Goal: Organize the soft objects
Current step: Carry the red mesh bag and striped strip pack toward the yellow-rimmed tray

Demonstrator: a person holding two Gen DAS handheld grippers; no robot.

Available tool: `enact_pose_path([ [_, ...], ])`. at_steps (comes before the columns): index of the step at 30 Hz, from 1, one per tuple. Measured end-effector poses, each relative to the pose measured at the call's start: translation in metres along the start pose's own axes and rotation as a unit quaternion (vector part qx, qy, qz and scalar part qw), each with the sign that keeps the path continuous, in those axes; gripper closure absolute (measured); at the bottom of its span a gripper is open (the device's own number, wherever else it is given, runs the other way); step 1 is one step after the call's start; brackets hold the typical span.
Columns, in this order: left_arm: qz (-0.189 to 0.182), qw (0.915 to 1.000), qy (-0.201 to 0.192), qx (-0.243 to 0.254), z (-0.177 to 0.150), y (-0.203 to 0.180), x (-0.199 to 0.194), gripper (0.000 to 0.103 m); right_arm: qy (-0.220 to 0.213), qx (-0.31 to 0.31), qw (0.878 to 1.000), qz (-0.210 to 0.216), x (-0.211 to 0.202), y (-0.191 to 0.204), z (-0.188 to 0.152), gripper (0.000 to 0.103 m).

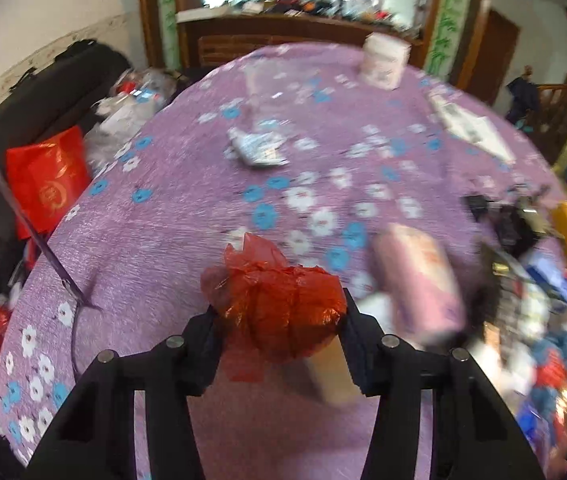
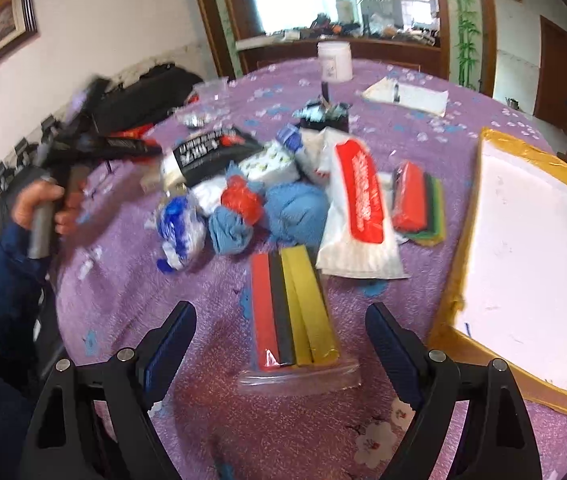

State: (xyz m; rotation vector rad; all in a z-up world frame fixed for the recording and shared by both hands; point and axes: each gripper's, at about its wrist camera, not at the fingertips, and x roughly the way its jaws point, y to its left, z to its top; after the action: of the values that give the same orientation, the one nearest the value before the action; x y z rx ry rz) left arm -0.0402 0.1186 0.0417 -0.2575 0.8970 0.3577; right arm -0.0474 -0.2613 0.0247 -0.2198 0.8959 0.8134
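Observation:
A crumpled red plastic bag [image 1: 279,304] sits between the black fingers of my left gripper [image 1: 280,307], which is shut on it just above the purple flowered tablecloth [image 1: 155,240]. My right gripper [image 2: 281,312] stands open over a clear packet of red, black and yellow strips [image 2: 295,312], touching nothing. Behind the packet lies a heap of soft things: blue cloth balls [image 2: 295,208], a small red bag [image 2: 239,196], a blue and white plastic bag [image 2: 179,228] and a white tissue pack with a red label [image 2: 359,208]. At the left a person's hand [image 2: 43,208] holds the blurred left gripper.
A white foam tray edged with yellow tape [image 2: 523,264] lies at the right of the table. A red and green sponge pack [image 2: 415,200], a white jar [image 2: 335,62] and papers [image 2: 403,96] lie further back. A blurred pink pack [image 1: 419,276] lies right of the left gripper. A red gift bag [image 1: 47,180] sits off the table's left edge.

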Motion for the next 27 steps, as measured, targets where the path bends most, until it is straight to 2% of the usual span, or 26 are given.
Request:
enact_pose_path([
  [4,-0.056,0.9978,-0.023,0.027,-0.008,-0.020,-0.030,0.052,0.035,0.015,0.999,-0.011,0.024,-0.010,0.005,0.014],
  [7,-0.082,0.9950,-0.029,0.048,-0.014,-0.037,-0.042,0.052,0.042,0.005,0.999,-0.034,0.029,-0.008,0.006,0.023],
  [8,-0.090,0.9939,-0.032,0.056,-0.015,-0.042,-0.045,0.052,0.042,-0.001,0.998,-0.043,0.028,-0.005,0.006,0.032],
  [9,-0.096,0.9927,-0.033,0.065,-0.017,-0.049,-0.048,0.052,0.042,-0.008,0.998,-0.053,0.028,-0.003,0.006,0.047],
  [11,-0.109,0.9906,-0.033,0.076,-0.021,-0.062,-0.051,0.052,0.043,-0.025,0.997,-0.065,0.026,0.004,0.004,0.052],
  [15,-0.130,0.9862,-0.031,0.097,-0.030,-0.086,-0.053,0.052,0.032,-0.026,0.998,-0.048,0.017,0.010,-0.002,0.054],
  [22,-0.162,0.9780,-0.021,0.130,-0.041,-0.122,-0.057,0.052,-0.036,0.023,0.999,0.008,-0.025,-0.008,-0.005,0.054],
  [27,-0.182,0.9714,-0.022,0.151,-0.044,-0.148,-0.064,0.052,-0.077,0.068,0.994,0.019,-0.047,-0.032,-0.002,0.054],
])
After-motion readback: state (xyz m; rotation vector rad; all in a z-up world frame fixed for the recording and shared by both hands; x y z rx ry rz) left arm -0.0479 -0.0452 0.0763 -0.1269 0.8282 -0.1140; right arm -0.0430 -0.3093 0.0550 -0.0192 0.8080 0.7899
